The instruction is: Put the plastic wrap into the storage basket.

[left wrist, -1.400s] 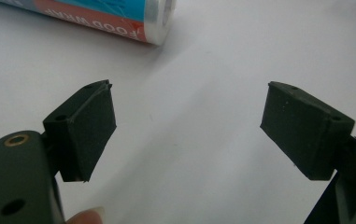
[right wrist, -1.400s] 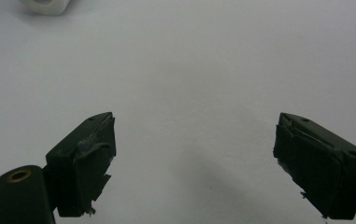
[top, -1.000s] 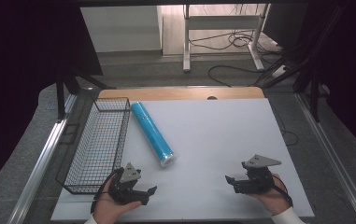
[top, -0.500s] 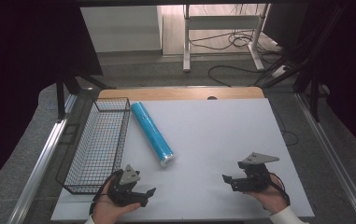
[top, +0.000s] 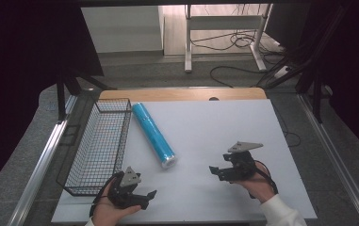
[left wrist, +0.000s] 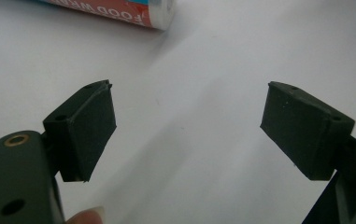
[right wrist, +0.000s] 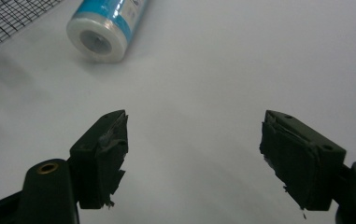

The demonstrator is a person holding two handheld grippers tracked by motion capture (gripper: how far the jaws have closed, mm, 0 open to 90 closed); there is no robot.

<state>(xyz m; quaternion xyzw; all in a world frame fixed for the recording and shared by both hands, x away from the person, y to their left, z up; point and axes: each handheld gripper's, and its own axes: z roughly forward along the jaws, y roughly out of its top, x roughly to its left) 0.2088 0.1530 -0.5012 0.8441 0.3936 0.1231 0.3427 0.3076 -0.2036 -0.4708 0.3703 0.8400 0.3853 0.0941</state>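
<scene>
a white table (top: 224, 136) is seen from the high view, with a strip of bare wood along its far edge. a black wire basket (top: 99, 146) is placed along the left edge of the table, with its long side running from the near-left corner toward the far side. just beside the basket, on its right, a blue roll (top: 153, 135) is laid flat on the table, slanted, with its white end turned toward the near edge.

the left gripper (top: 137, 197) is held near the near edge of the table, close to the near end of the basket. in the left gripper view its jaws are spread wide, with nothing between them, and the white end of the roll (left wrist: 159, 11) is seen beyond them.

the right gripper (top: 219, 172) is held toward the near-right part of the table, well apart from the roll. in the right gripper view the jaws are also spread wide and nothing is held; the roll (right wrist: 105, 28) and a corner of the basket (right wrist: 12, 16) are seen farther off.
</scene>
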